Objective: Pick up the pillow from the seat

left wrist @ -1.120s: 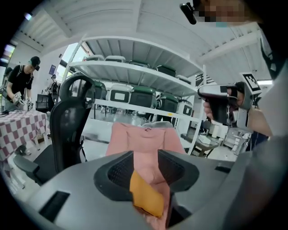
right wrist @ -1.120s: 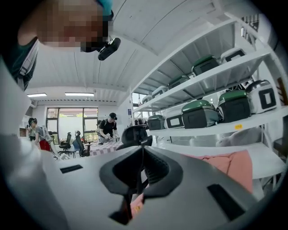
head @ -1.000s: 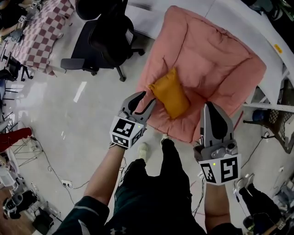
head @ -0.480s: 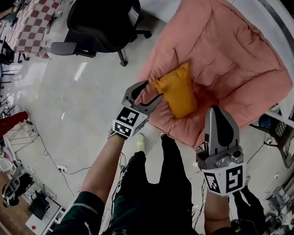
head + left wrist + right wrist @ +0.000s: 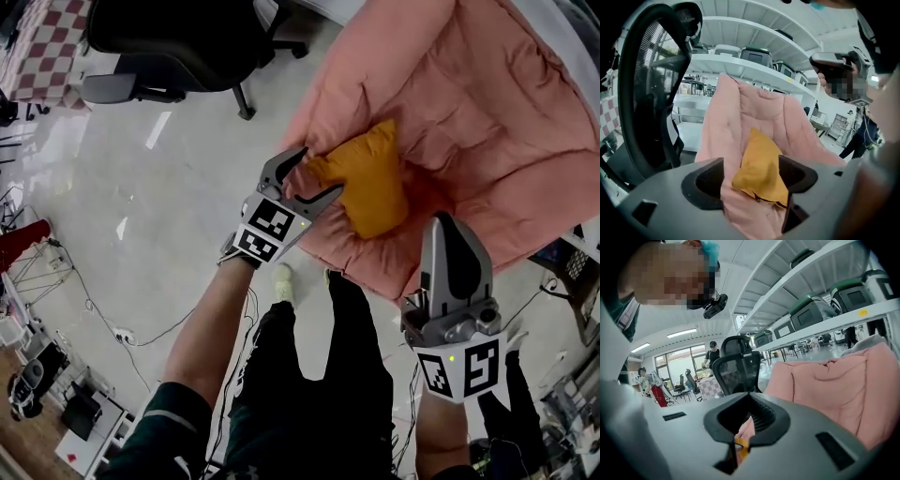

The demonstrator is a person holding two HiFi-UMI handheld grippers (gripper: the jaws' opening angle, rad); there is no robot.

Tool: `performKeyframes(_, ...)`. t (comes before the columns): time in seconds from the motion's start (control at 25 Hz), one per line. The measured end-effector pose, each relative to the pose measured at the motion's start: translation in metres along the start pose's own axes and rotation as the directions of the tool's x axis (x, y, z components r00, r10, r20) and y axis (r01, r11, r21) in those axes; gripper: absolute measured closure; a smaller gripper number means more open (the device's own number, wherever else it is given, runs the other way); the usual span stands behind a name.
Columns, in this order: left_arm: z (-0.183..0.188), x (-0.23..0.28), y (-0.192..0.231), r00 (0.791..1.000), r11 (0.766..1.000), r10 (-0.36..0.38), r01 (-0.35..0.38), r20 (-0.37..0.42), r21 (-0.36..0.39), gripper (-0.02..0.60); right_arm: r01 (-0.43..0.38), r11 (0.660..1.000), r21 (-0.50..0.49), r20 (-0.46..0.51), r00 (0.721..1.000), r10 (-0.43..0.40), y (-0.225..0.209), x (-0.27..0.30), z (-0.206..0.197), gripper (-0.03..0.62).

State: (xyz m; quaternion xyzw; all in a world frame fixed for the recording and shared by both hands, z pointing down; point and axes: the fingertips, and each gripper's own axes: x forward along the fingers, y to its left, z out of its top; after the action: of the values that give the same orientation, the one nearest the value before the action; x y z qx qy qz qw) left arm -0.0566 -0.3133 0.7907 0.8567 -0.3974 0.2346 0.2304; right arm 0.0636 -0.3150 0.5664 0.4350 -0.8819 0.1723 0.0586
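An orange pillow (image 5: 367,178) lies on the pink padded seat (image 5: 469,103). My left gripper (image 5: 320,172) is at the pillow's near left corner, and its jaws are opening wide. In the left gripper view the pillow (image 5: 759,164) sits between the two spread jaws of the left gripper (image 5: 750,180), on the pink seat (image 5: 750,105); the pads do not press on it. My right gripper (image 5: 448,223) hangs over the seat's front edge, right of the pillow, with its jaws together and nothing in them. The right gripper (image 5: 749,399) faces the pink seat (image 5: 834,385).
A black office chair (image 5: 178,28) stands on the floor left of the seat. A checkered table (image 5: 52,56) is at the far left. Cables (image 5: 141,333) lie on the floor. White shelves with storage boxes (image 5: 811,310) run behind the seat. People (image 5: 711,352) stand far off.
My left gripper has moved forward onto the pillow's corner and its jaws have spread wider. The right gripper has stayed by the seat's front edge.
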Motion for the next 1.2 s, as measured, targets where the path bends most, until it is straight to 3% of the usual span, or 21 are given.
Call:
performKeyframes(0.24,-0.012,0.022,-0.002,0.998,0.999,-0.025,0.027,-0.057,0.038,0.225,0.014,1.000,0.013,-0.020,1.000,-0.014,-0.009,0.004,-0.011,0.590)
performKeyframes(0.52,-0.019,0.034,-0.003,0.996,0.998,-0.056,0.055,-0.065,-0.016,0.233,0.033,0.999,0.022,-0.036,0.999,-0.032,-0.019,0.001,-0.021,0.589)
performKeyframes(0.92,-0.024,0.039,-0.021,0.988,0.990,-0.124,0.118,-0.091,-0.076,0.391,0.056,0.998,0.041,-0.040,0.998,-0.054,-0.024,-0.008,-0.024,0.591)
performKeyframes(1.2,-0.015,0.031,-0.043,0.990,0.992,-0.116,0.113,-0.086,-0.049,0.458,0.078,0.995,0.062,-0.036,0.996,-0.076,-0.026,-0.025,-0.020,0.591)
